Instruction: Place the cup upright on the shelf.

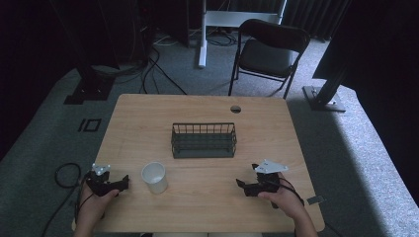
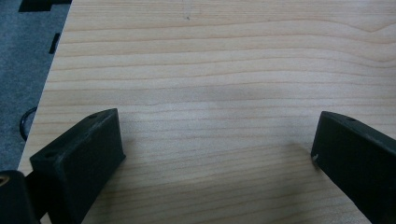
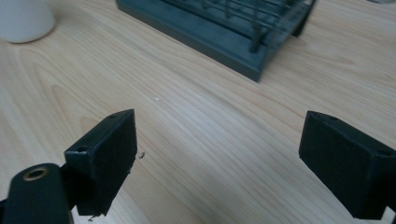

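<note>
A white paper cup (image 1: 154, 177) stands upright on the wooden table (image 1: 207, 202), near its front left. Behind it, at the table's middle, sits a dark wire basket (image 1: 203, 140). My left gripper (image 1: 124, 181) rests low at the front left, just left of the cup, open with bare wood between its jaws (image 2: 215, 140). Over at the front right my right gripper (image 1: 241, 183) is open too, empty, pointing left. Its own view shows the basket (image 3: 224, 28) ahead and the cup (image 3: 23, 18) at the upper left corner.
A round cable hole (image 1: 235, 109) pierces the table's far edge. A black folding chair (image 1: 267, 52) stands behind the table. Cables (image 1: 66, 175) loop on the grey carpet at the left, and dark stand bases (image 1: 323, 96) flank the table.
</note>
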